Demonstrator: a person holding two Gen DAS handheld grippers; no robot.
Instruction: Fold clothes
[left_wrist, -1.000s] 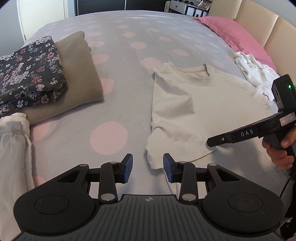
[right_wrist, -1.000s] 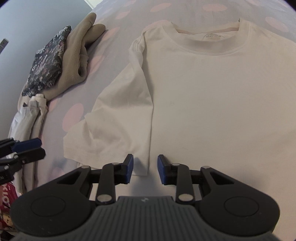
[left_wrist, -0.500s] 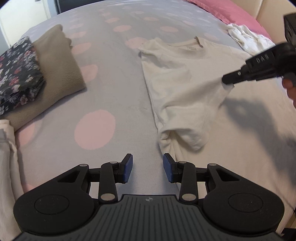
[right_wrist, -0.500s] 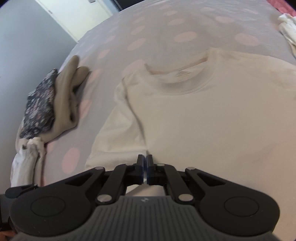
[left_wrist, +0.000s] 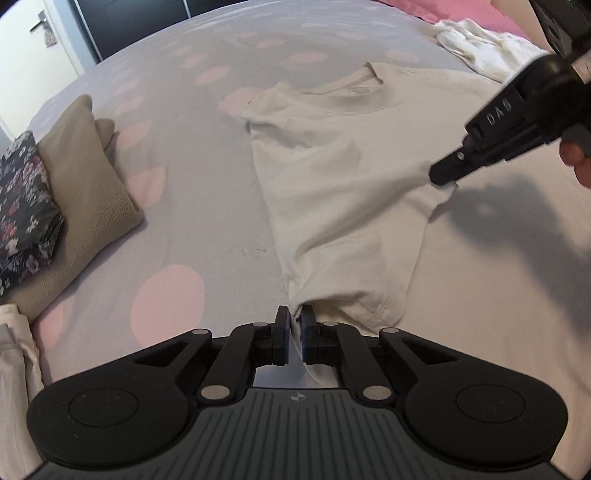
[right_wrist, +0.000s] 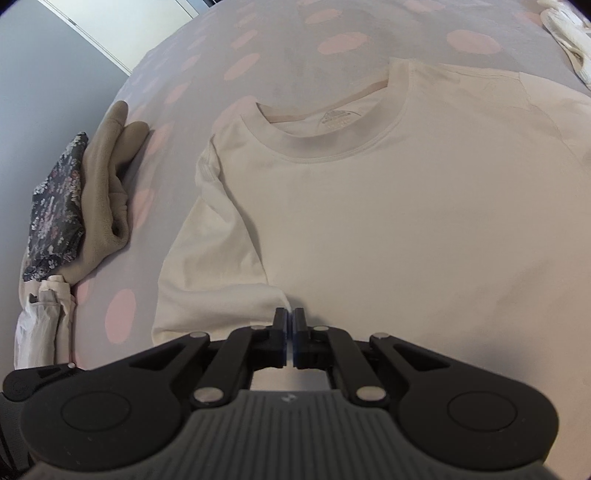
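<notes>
A cream T-shirt (left_wrist: 351, 192) lies face up on the spotted bedspread (left_wrist: 207, 155), collar at the far end. My left gripper (left_wrist: 293, 332) is shut on the shirt's left side edge, just under the sleeve. In the left wrist view, my right gripper (left_wrist: 443, 177) is shut on the left sleeve's hem and holds it drawn over the shirt's chest. A hand (left_wrist: 574, 162) grips its handle. In the right wrist view, the right gripper (right_wrist: 290, 326) pinches the sleeve (right_wrist: 221, 266) at its corner, with the shirt body (right_wrist: 406, 221) spread beyond it.
Folded clothes are stacked at the left: a tan fleece (left_wrist: 85, 192), a dark floral piece (left_wrist: 22, 206) and a pale garment (left_wrist: 14, 350). A crumpled white garment (left_wrist: 480, 48) and a pink pillow (left_wrist: 461, 11) lie at the far right.
The right gripper shut on the sleeve hem and pulled it across the shirt. The left gripper moved forward to the shirt's side edge and shut on it.
</notes>
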